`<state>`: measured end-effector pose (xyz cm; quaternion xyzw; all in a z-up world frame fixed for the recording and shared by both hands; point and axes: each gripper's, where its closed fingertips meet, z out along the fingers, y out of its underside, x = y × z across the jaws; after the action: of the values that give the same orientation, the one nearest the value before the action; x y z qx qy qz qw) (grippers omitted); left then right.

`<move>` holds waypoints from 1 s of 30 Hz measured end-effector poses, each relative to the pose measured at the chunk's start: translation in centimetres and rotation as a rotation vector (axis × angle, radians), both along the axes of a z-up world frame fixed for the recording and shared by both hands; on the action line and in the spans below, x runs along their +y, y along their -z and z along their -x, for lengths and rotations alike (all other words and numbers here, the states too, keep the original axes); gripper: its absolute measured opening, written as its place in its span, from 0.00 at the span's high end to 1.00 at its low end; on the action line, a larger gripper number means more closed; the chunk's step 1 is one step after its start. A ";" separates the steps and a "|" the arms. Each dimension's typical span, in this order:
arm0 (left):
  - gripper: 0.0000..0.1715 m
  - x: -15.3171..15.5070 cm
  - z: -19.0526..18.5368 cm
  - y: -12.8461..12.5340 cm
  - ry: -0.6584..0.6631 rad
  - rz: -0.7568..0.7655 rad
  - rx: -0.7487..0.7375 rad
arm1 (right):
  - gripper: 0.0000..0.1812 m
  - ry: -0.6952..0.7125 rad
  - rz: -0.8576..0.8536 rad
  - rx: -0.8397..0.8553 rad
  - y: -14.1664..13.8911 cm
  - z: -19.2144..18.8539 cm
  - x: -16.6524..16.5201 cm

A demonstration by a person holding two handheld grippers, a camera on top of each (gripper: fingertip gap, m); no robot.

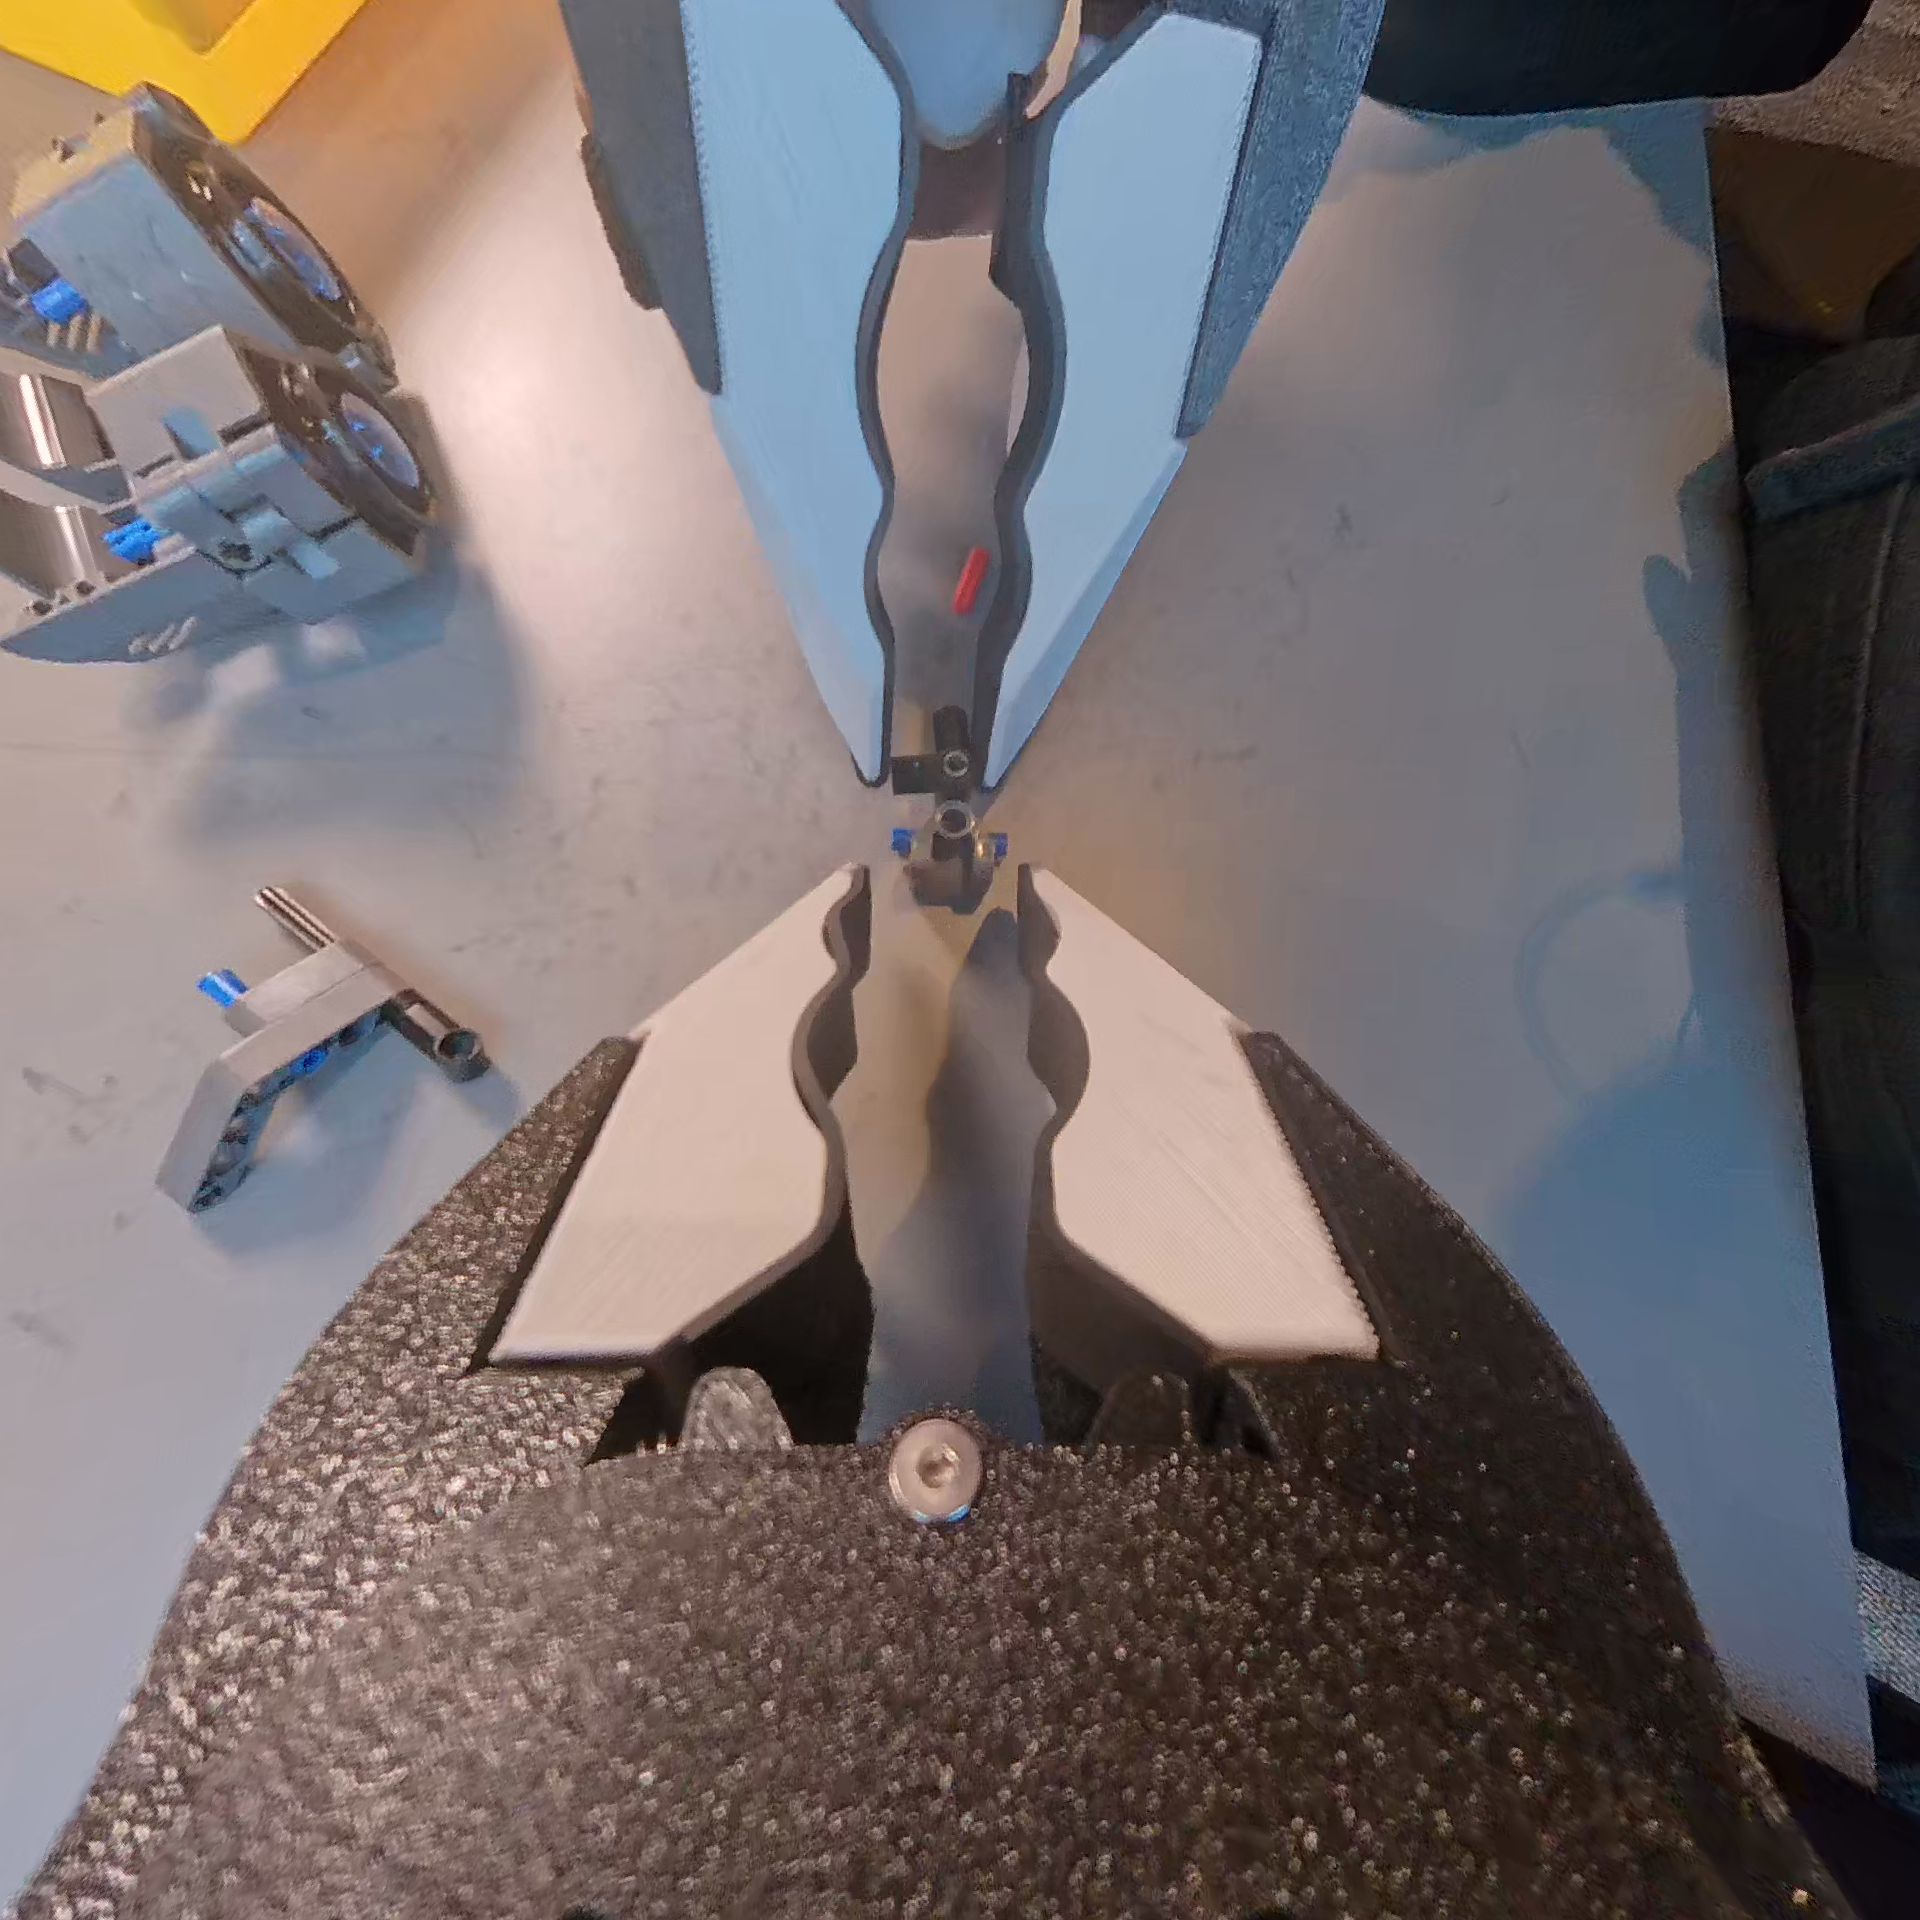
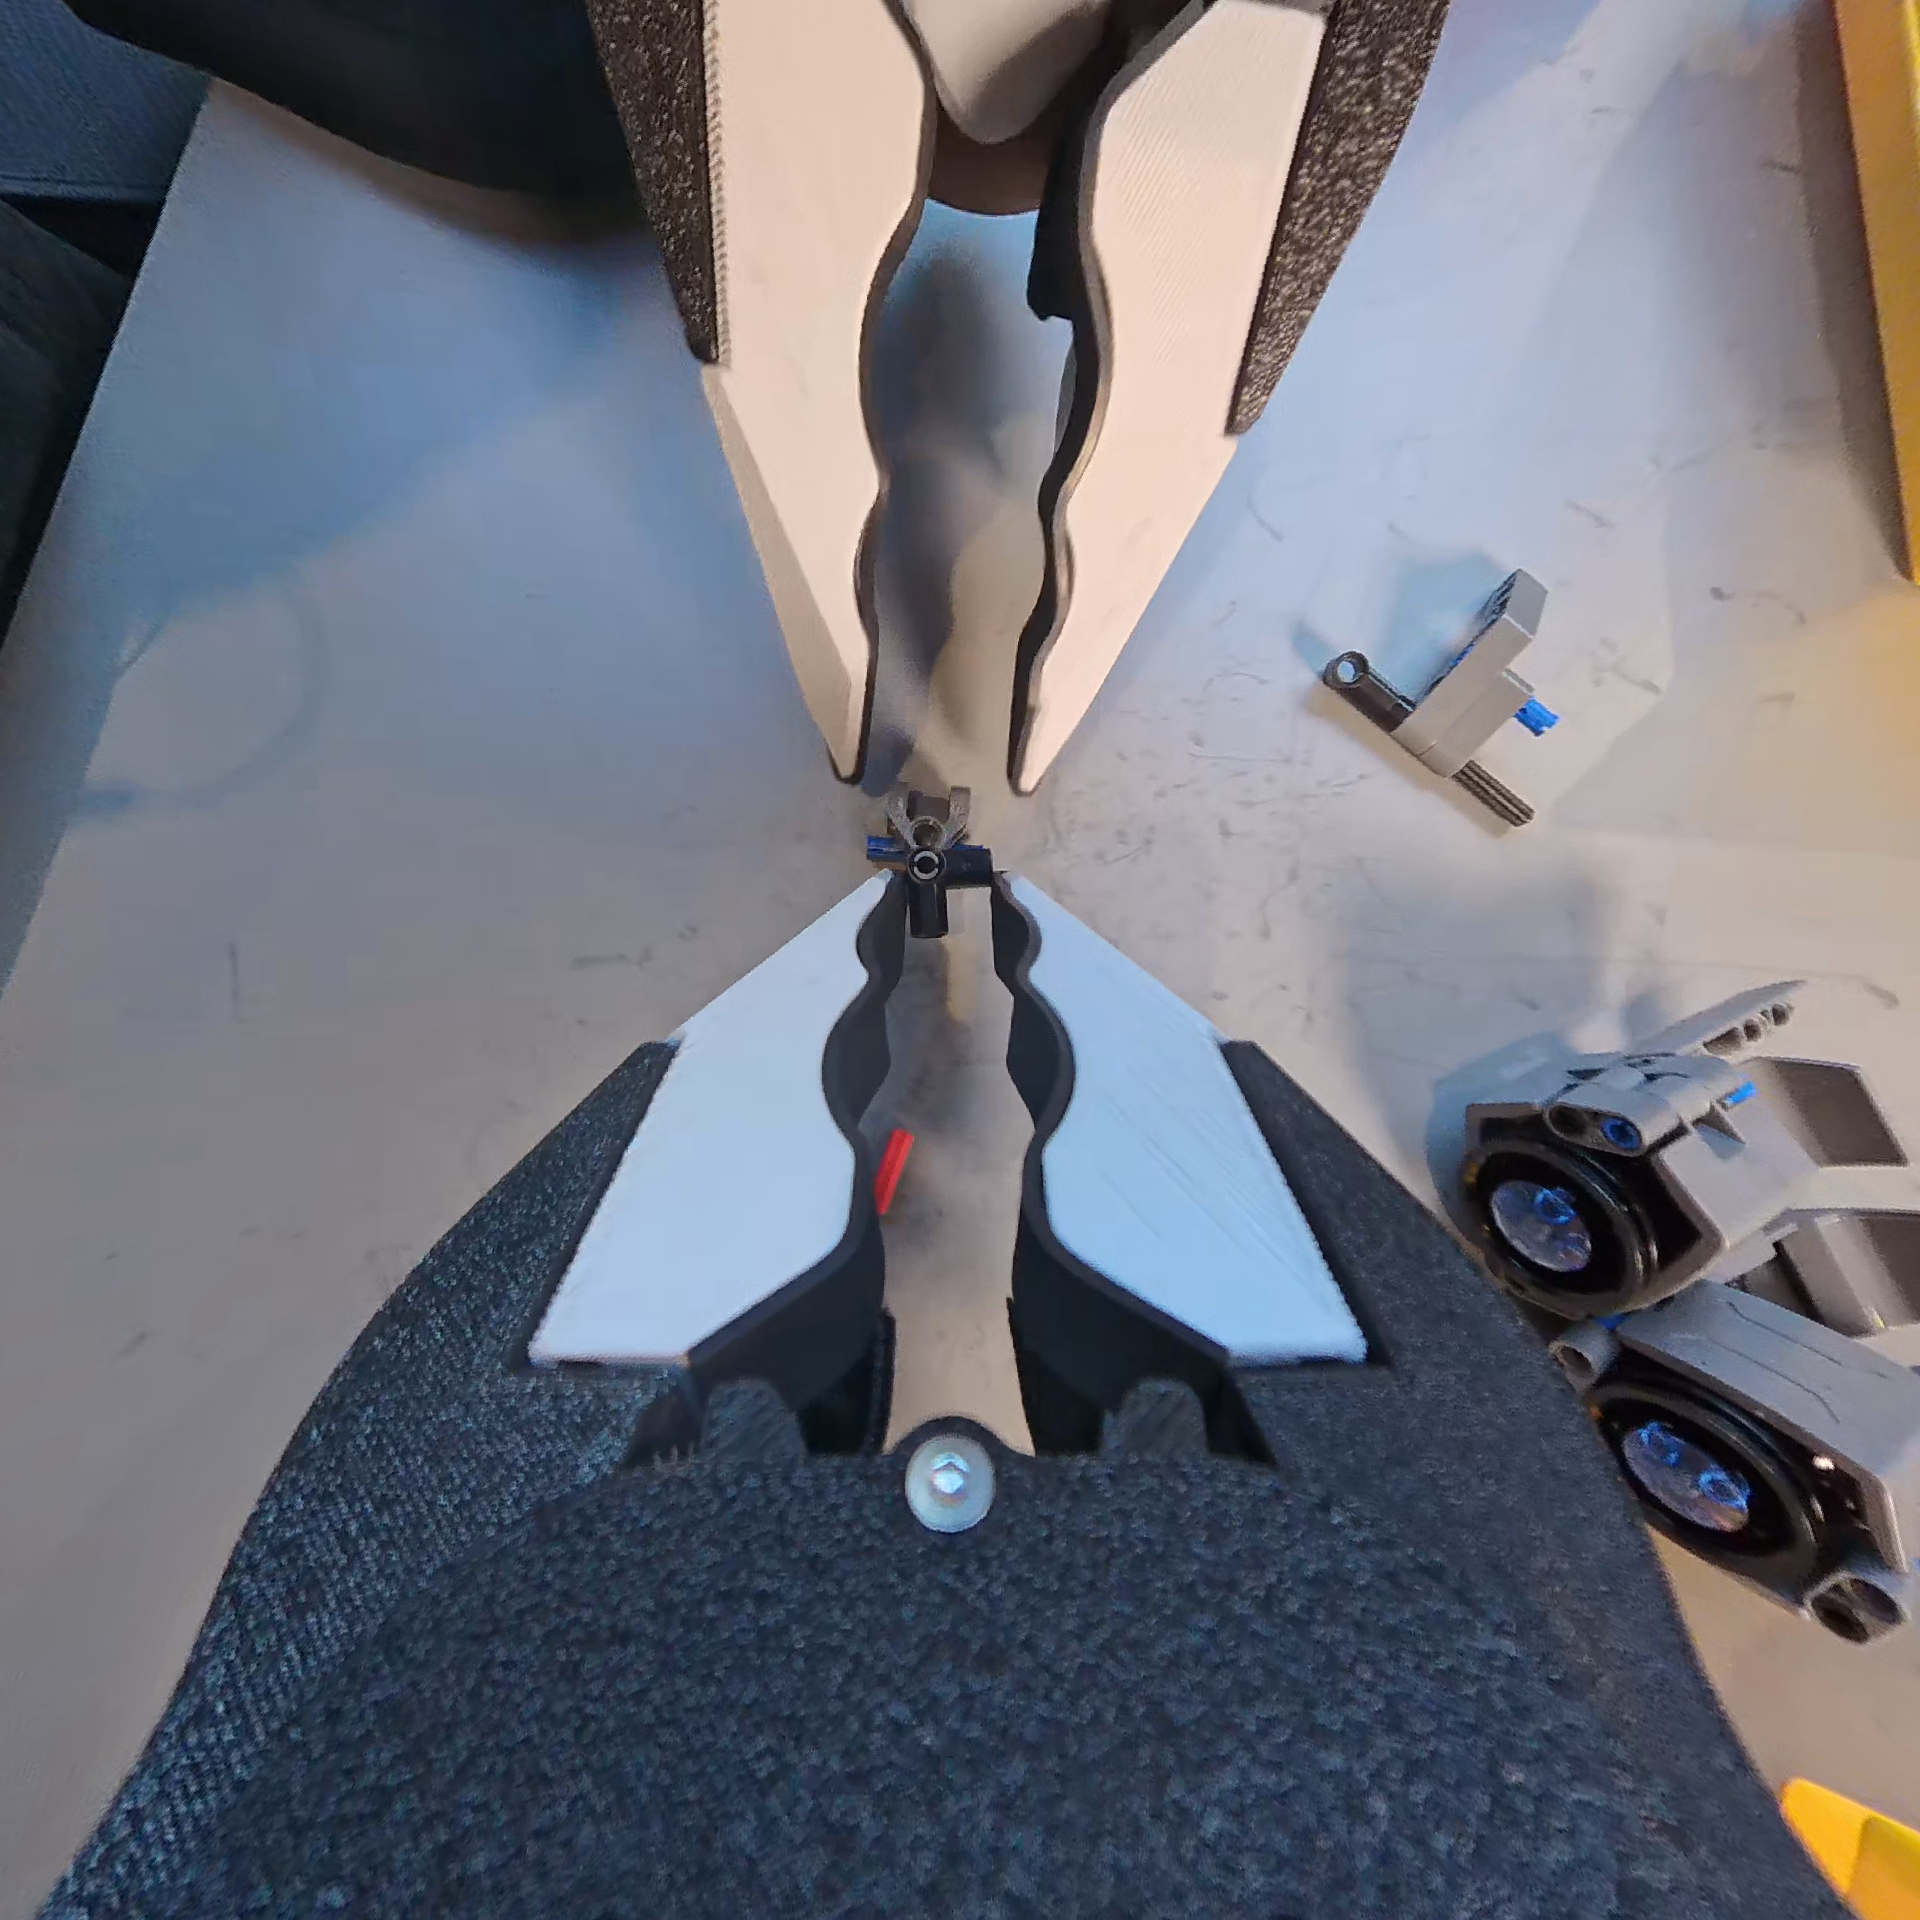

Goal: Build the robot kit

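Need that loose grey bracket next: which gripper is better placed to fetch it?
Left. The grey bracket lies right beside the left gripper, whose jaws look open, gripping nothing. The right gripper is farther off and shut on a black connector.

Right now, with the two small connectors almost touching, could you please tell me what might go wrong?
1. The black connector sits at the very tip of the right tongs; a push might twist it out.
2. The left tongs seem loose around the grey connector, so it may drop.
3. The red pin on the table beneath the right tongs could get knocked away.
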<state>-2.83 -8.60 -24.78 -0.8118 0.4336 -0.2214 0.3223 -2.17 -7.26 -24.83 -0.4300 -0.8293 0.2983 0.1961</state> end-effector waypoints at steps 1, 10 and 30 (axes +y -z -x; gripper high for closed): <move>0.84 0.0 0.2 0.0 -0.002 0.000 -0.002 | 0.92 -0.001 -0.001 -0.001 0.0 0.0 0.0; 0.85 0.0 -0.4 0.4 0.009 -0.008 -0.007 | 0.91 -0.003 -0.012 -0.014 -0.2 -0.5 0.4; 0.91 -0.1 -0.4 1.1 -0.030 0.008 0.081 | 0.97 -0.166 -0.057 -0.132 0.5 -0.6 0.1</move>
<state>-2.43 -8.66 -25.87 -0.8278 0.4332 -0.1853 0.3046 -1.59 -7.17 -25.33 -0.3728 -0.8813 0.2608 0.1276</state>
